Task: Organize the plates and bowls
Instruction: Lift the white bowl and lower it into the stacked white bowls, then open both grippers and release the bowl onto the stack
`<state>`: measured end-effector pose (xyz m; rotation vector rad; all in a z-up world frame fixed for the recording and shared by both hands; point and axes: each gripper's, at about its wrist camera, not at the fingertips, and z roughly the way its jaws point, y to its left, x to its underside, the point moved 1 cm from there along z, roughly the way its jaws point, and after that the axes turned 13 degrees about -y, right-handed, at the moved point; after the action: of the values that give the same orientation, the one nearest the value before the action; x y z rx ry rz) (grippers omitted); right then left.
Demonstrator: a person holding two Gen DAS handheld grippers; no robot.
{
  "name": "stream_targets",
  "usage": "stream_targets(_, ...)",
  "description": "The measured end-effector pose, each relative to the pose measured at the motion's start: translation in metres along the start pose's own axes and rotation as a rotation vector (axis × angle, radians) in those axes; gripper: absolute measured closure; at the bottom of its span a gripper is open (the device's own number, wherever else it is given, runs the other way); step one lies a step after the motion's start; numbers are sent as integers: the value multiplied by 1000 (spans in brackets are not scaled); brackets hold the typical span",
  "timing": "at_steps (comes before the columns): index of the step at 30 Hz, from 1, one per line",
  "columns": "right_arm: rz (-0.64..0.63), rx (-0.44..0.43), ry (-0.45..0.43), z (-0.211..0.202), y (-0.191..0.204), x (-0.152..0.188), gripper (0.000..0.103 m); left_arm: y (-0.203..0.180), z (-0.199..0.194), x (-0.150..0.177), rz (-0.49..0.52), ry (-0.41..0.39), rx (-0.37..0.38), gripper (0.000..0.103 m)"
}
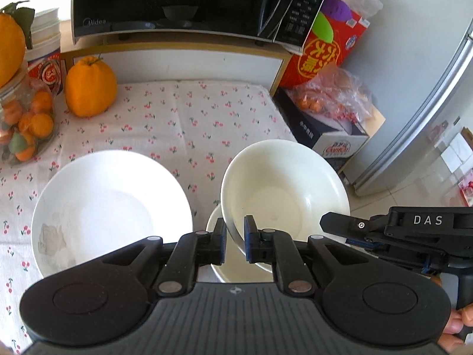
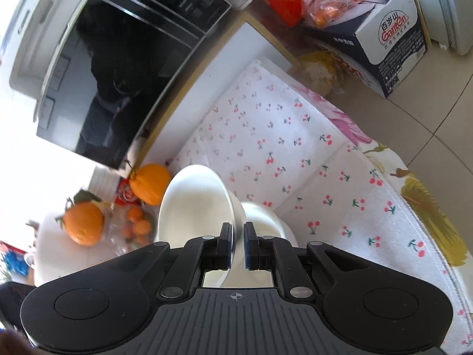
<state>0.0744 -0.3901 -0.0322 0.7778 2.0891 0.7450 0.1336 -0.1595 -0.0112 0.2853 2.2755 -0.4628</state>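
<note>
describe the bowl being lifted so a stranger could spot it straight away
Start at the black microwave, then come forward across the cherry-print cloth to its right side. The tilted cream ceramic bowl sits there, gripper-pinched at the rim, unlike the flat white plate.

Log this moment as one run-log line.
left gripper: shut on bowl rim | right gripper: shut on same rim | bowl tilted over second bowl | plate beside

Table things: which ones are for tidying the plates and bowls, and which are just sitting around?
For the job: tilted cream bowl, second bowl under it, white plate, left gripper, right gripper.

Just lying about: big orange, fruit jar, microwave, red box.
</note>
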Motion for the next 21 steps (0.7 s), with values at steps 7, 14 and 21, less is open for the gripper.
stream_targets(7,-73,27,30,1,0,8,92,0,1,10,19,30,-3,91)
stream_targets(14,-99,35,49,3,0,10,91,-2,3,14,46,60,-14,90)
stream_targets(21,-122,47,54,3,1,11,91,-3,6,16,61,77,-20,89)
